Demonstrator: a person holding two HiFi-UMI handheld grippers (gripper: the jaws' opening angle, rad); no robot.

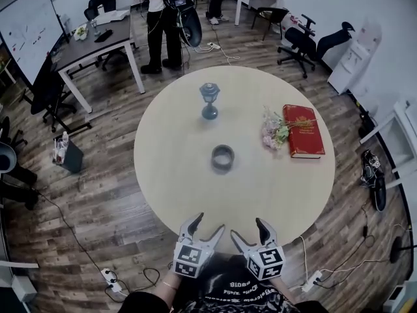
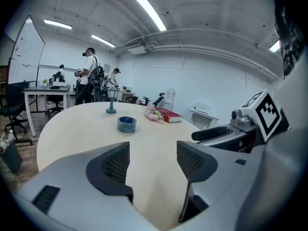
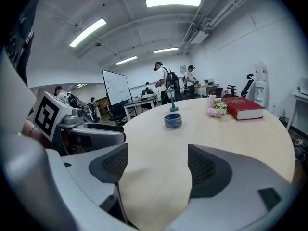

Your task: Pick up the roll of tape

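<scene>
Roll of blue-grey tape lies flat near the middle of a round, pale wooden counter, well ahead of both grippers. At the counter's near edge, the left gripper and the right gripper hover side by side, each with its jaws apart and nothing between them. Beyond the tape stands a small blue-grey lantern-shaped ornament. To the right, a bunch of pale pink flowers lies just beside a red hardback book. Standing people are farther back.
</scene>
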